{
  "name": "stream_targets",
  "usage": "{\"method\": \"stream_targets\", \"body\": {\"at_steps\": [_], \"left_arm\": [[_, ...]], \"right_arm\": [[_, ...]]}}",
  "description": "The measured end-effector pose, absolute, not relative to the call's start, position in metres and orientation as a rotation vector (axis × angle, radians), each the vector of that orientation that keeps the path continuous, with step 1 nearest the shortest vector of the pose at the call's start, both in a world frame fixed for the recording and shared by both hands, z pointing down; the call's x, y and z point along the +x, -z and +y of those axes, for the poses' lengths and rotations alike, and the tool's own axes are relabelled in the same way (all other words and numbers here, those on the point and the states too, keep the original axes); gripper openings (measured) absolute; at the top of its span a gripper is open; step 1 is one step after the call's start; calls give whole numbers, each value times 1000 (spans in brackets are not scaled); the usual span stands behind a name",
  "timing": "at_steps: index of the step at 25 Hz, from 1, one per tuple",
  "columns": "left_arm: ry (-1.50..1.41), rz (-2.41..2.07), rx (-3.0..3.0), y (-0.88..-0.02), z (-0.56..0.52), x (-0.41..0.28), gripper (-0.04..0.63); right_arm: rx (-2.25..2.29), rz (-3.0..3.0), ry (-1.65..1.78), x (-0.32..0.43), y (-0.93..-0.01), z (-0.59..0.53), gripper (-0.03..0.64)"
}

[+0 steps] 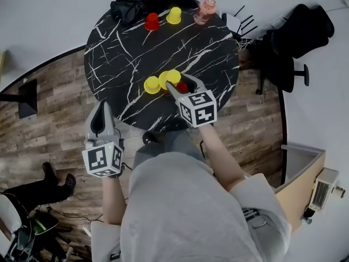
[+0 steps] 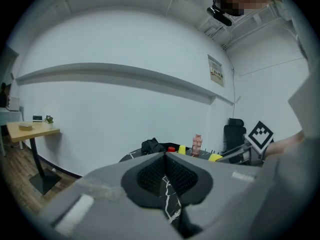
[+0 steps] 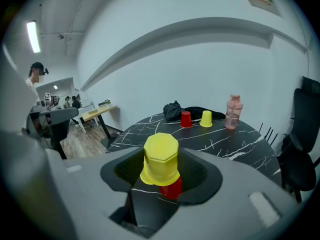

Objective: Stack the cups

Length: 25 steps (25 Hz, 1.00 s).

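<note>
My right gripper (image 1: 179, 81) (image 3: 161, 170) is shut on an upturned yellow cup (image 1: 170, 77) (image 3: 160, 158) over the near part of the black marble table (image 1: 163, 48). A red cup (image 1: 182, 87) (image 3: 171, 188) stands on the table just under and behind it. A second yellow cup (image 1: 152, 84) stands to the left of the held one. At the far edge are a red cup (image 1: 151, 22) (image 3: 185, 119) and a yellow cup (image 1: 174, 15) (image 3: 206, 118). My left gripper (image 1: 101, 105) (image 2: 165, 157) is shut and empty, off the table's near-left edge.
A pink bottle (image 1: 206, 10) (image 3: 233, 112) and a black bundle of cloth (image 1: 128, 7) (image 3: 173, 110) lie at the table's far edge. A black office chair (image 1: 294, 37) stands to the right. Wooden floor (image 1: 49, 119) surrounds the table.
</note>
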State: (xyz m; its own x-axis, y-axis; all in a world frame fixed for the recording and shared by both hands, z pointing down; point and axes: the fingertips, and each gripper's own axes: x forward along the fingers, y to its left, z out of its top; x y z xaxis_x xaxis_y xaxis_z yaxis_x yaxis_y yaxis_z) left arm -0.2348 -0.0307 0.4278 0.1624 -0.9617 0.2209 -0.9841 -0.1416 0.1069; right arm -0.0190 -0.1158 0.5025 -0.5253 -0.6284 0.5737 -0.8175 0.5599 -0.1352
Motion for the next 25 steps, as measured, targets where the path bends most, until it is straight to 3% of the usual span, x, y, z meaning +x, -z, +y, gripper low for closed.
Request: {"method": "stream_targets", "body": {"at_steps": [25], "left_arm": [[-135, -1932, 2161, -435, -19, -262, 6]], "right_arm": [[1136, -2317, -529, -40, -513, -120, 239]]}}
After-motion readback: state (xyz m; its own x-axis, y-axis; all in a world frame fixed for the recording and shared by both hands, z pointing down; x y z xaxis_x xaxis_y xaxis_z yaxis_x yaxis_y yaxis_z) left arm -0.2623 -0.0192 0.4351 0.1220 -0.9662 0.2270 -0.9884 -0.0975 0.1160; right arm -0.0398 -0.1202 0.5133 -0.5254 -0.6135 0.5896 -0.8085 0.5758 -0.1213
